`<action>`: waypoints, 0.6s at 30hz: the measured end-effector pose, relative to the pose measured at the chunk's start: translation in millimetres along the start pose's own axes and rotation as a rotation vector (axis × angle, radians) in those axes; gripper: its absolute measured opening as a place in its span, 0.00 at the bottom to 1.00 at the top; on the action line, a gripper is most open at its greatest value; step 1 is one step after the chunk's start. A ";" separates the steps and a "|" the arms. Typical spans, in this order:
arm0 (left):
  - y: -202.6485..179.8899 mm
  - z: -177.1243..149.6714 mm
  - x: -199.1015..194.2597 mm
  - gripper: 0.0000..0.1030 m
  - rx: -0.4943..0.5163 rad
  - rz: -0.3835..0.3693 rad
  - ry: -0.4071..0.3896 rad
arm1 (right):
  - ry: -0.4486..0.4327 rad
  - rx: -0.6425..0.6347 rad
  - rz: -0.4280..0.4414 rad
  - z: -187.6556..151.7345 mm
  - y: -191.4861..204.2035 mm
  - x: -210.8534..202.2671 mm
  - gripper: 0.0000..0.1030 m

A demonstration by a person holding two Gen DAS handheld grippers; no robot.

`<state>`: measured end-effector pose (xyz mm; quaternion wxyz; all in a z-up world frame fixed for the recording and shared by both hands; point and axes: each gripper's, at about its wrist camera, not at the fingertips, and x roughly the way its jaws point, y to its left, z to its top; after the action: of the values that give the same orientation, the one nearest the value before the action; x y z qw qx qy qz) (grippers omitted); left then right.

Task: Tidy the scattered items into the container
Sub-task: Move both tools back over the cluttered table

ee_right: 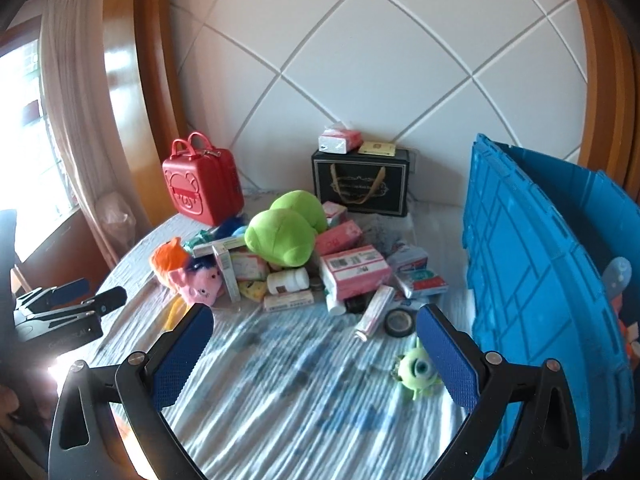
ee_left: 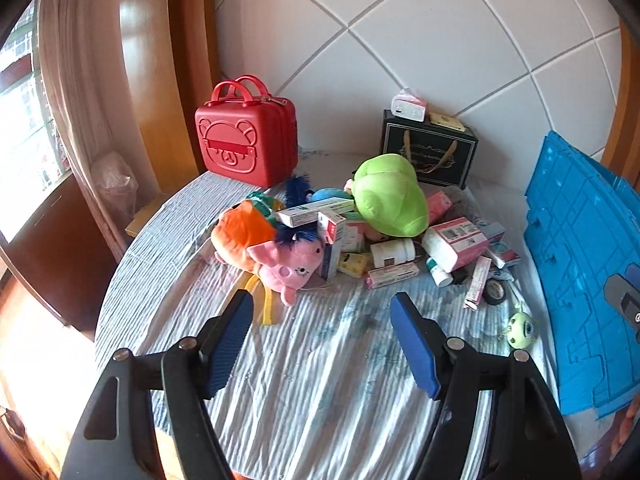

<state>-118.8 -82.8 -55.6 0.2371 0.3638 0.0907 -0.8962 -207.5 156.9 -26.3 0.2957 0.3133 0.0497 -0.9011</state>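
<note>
A heap of items lies on the striped bedspread: a green plush, a pink and orange plush, medicine boxes, a white bottle, a pink box and a tape roll. A small green one-eyed toy lies apart. The blue crate stands at the right. My left gripper is open above bare bedspread, short of the heap. My right gripper is open too, its right finger next to the one-eyed toy.
A red bear-face case and a black gift box with a tissue pack on it stand against the white padded headboard. A curtain and window are at the left, past the bed's edge.
</note>
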 end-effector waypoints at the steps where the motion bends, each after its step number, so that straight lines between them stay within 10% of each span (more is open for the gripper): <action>1: 4.0 1.4 5.5 0.68 0.007 0.015 -0.002 | 0.004 0.010 0.012 1.7 -0.5 10.3 1.00; 18: 101.4 45.9 114.6 0.68 0.012 0.030 0.101 | 0.117 0.074 -0.019 28.3 40.8 118.6 1.00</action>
<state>-168.3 -227.7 -101.2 0.2433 0.4110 0.0918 -0.8737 -274.1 56.2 -70.3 0.2719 0.3756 0.0366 -0.8853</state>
